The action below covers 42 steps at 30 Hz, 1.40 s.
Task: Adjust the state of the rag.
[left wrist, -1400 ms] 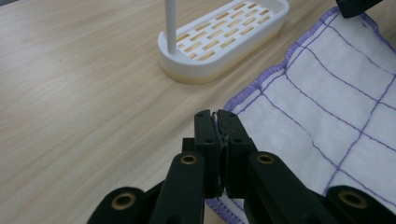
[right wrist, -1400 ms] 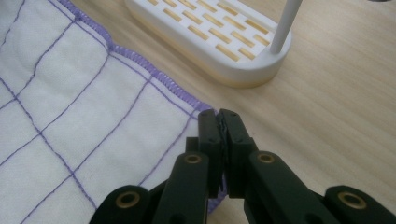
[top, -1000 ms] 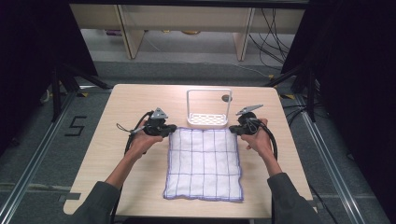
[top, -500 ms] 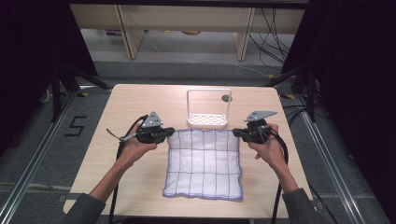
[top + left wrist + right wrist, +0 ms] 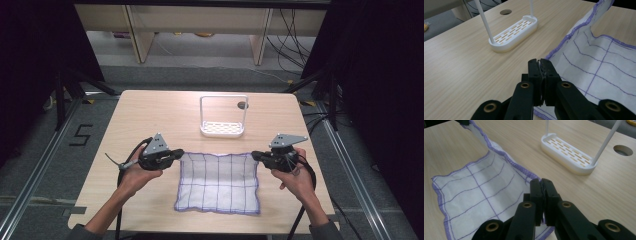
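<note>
Work in hand: two grippers hold one white cloth (image 5: 218, 182) with purple grid lines by its two far corners and lift that edge off the table (image 5: 150, 115).
Left gripper (image 5: 176, 154): its jaws are pressed together on the cloth's far left corner; in the left gripper view (image 5: 541, 67) the purple hem is pinched between the black pads.
Right gripper (image 5: 256, 155): its jaws are also closed, on the far right corner; in the right gripper view (image 5: 541, 186) the hem disappears between the pads.
Place of the cloth: on the near half of the table, in the middle. Its far edge hangs between the two grippers, raised; its near edge lies on the wood.
Key relation: the held edge runs across the table, from one gripper to the other, almost straight. Each gripper points inward along this edge, toward the other one.
Rack (image 5: 223, 118): a white stand with a slotted base and an upright frame, beyond the cloth, apart from it, about midway between the grippers.
Nearer hand: neither; both stand about equally far from the rack.
Judgement: I think the coming move needs both hands to travel together, so the edge stays level and tight.
Risk: if one hand goes ahead, the cloth probably skews or sags.
</note>
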Available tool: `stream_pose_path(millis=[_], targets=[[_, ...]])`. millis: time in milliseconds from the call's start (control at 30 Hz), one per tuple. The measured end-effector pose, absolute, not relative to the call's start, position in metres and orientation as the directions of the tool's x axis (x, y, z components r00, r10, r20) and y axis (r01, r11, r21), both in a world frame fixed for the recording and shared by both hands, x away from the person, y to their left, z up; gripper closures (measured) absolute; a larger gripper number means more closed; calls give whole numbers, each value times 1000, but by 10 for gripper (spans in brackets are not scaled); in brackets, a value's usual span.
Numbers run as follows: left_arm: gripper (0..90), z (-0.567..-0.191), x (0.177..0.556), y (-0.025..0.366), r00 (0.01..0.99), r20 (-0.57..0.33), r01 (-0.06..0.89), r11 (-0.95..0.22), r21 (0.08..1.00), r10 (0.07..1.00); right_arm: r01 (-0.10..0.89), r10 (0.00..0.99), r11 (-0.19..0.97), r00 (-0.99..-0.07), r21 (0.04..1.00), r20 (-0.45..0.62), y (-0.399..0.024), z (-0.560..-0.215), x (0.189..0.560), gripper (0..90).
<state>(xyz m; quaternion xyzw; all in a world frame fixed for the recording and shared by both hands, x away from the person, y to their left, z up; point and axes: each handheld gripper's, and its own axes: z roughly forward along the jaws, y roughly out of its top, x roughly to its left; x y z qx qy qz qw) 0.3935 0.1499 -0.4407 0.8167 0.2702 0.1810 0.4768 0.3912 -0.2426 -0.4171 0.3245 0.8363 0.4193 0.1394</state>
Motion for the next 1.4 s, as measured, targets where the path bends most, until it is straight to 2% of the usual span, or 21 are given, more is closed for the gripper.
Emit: stream_pose_path(millis=[300, 400, 700, 1000, 1400], targets=[[870, -437, 369, 153, 797, 40, 254, -395, 883, 603, 391, 655, 447, -755, 804, 3, -242, -417, 378, 883], [871, -439, 361, 154, 803, 34, 253, -391, 885, 595, 411, 667, 429, -745, 804, 25, -241, -415, 370, 883], [870, -454, 339, 155, 813, 32, 262, -414, 872, 582, 376, 642, 449, -767, 811, 0, -242, -419, 352, 883], [869, -469, 315, 157, 833, 23, 270, -442, 855, 553, 369, 599, 489, -801, 790, 3, -243, -437, 329, 882], [866, -496, 300, 150, 853, 4, 304, -504, 808, 521, 418, 589, 529, -807, 738, 36, -241, -462, 307, 881]])
